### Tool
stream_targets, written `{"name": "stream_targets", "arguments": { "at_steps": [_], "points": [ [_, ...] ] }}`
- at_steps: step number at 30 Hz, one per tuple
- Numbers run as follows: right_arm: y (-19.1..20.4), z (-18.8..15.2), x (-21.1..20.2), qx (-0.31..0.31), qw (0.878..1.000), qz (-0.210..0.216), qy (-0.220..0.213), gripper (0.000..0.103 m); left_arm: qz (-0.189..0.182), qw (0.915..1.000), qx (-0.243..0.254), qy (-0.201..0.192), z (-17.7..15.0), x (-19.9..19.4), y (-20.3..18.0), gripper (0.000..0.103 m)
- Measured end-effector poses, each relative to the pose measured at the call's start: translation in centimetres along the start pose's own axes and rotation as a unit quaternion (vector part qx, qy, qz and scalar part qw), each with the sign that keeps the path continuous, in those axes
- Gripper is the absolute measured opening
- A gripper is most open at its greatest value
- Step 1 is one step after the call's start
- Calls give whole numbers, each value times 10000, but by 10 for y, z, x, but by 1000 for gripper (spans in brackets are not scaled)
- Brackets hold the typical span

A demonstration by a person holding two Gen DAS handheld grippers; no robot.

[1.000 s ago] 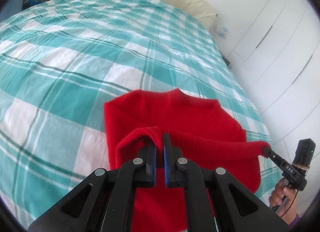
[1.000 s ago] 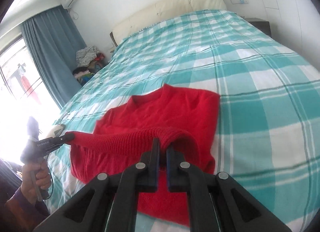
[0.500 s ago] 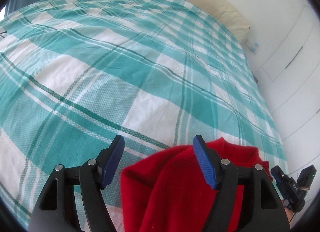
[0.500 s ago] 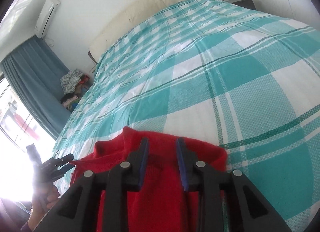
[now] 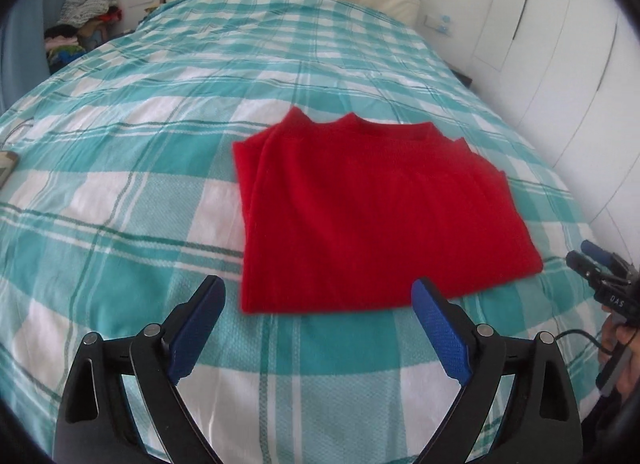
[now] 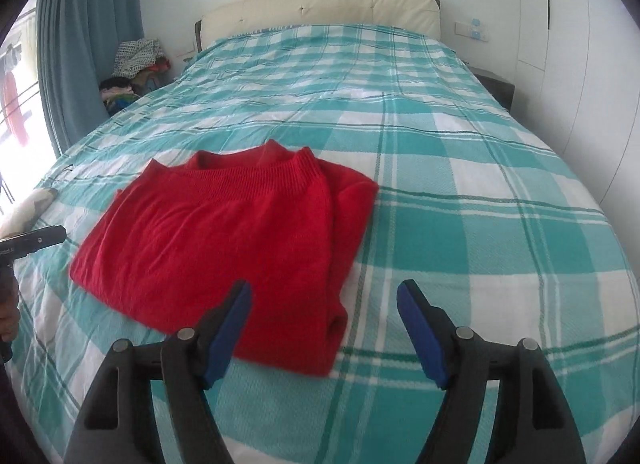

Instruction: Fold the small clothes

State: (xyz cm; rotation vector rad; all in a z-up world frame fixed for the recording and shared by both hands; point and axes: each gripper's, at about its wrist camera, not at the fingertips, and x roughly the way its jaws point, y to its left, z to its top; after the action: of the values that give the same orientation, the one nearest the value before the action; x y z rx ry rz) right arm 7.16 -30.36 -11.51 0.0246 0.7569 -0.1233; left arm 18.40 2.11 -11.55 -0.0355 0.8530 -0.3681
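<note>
The bed (image 5: 168, 168), under its teal-and-white check cover, carries the red sweater (image 5: 372, 216), which now lies flat as a compact rectangle near the foot, its neckline toward the headboard (image 6: 320, 8). A second ago its lower hem hung pinched between both claws above the rest of the garment; that hem now lies up over the body, so this fold looks finished and the piece reads as folded, or close to it. The left claw (image 5: 318, 324) has let go and its jaws are opening wide, with nothing between the blue pads; it sits just short of the sweater's near edge. The right claw (image 6: 324, 324) is likewise opening and empty, hanging over the sweater's near right corner. The left wrist view shows the right claw's tip and the hand holding it at its right border, plus the stacked layers on the sweater's left side. The right wrist view alone shows the curtain (image 6: 88, 44) and bright window, the ribbed collar, and a small bulge where the near right corner has not settled flat. Both views show a clothes pile (image 6: 136, 60) beside the headboard.
</note>
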Motion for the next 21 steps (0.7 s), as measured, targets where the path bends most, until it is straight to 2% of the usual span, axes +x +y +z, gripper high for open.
{"name": "stream_targets", "arguments": {
  "at_steps": [3, 7, 12, 15, 21],
  "points": [
    [4, -29, -26, -102, 9987, -499, -98, 85, 139, 9998, -20, -132, -31, -7, -9, 96],
    [6, -47, -39, -61, 9960, -852, -279, 85, 340, 9991, -107, -249, -49, 3, -9, 96],
    [1, -56, -30, -41, 9944, -1033, -229, 85, 354, 9992, -57, -174, -57, 20, -8, 96],
    [-1, -60, -22, -56, 9934, -1139, -139, 85, 411, 9991, -85, 29, -61, 33, -6, 96],
    [-5, -66, -10, -35, 9926, -1212, 26, 85, 371, 9992, -119, 101, -63, 36, -5, 97]
  ]
}}
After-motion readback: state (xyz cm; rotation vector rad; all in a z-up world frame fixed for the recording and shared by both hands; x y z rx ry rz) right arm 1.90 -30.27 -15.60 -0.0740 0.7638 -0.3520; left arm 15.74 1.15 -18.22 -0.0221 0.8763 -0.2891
